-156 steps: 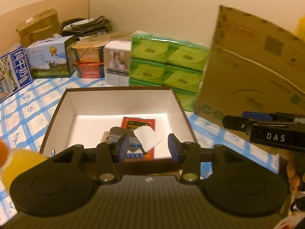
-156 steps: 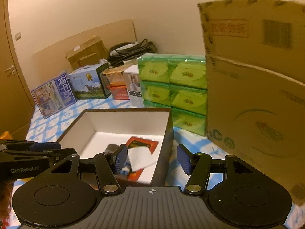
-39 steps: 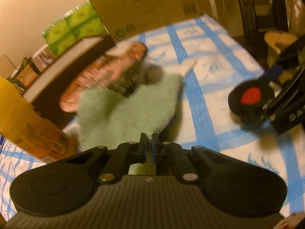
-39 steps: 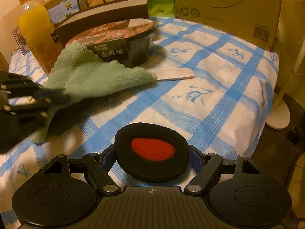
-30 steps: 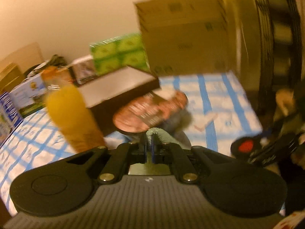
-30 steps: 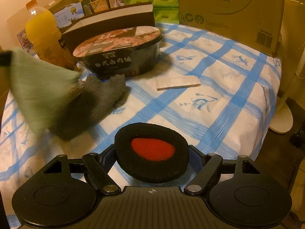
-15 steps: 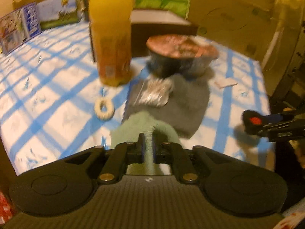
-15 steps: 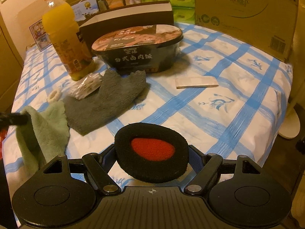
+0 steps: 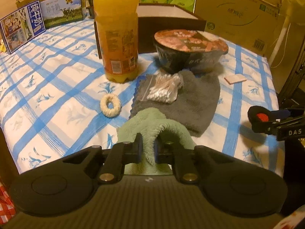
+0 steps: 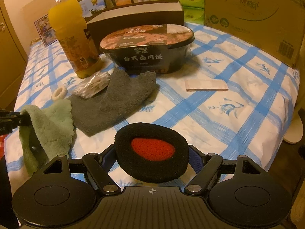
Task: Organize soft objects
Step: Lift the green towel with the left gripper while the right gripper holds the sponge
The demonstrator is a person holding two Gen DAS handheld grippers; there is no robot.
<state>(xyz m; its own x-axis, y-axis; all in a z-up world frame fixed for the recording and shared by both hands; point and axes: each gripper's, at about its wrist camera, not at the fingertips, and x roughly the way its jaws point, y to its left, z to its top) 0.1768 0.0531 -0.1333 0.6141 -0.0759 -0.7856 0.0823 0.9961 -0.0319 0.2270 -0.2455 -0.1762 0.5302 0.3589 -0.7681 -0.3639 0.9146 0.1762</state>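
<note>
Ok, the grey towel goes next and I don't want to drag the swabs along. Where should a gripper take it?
Probably the bare near corner of the grey towel, coming in low from the near table edge. It lies flat there, while the cotton swab bag rests on its far left part, beside the orange bottle.

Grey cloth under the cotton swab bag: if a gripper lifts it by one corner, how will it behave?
The grey cloth lies flat and fluffy, so it likely droops limply. The swab bag resting on it would probably slide off.
</note>
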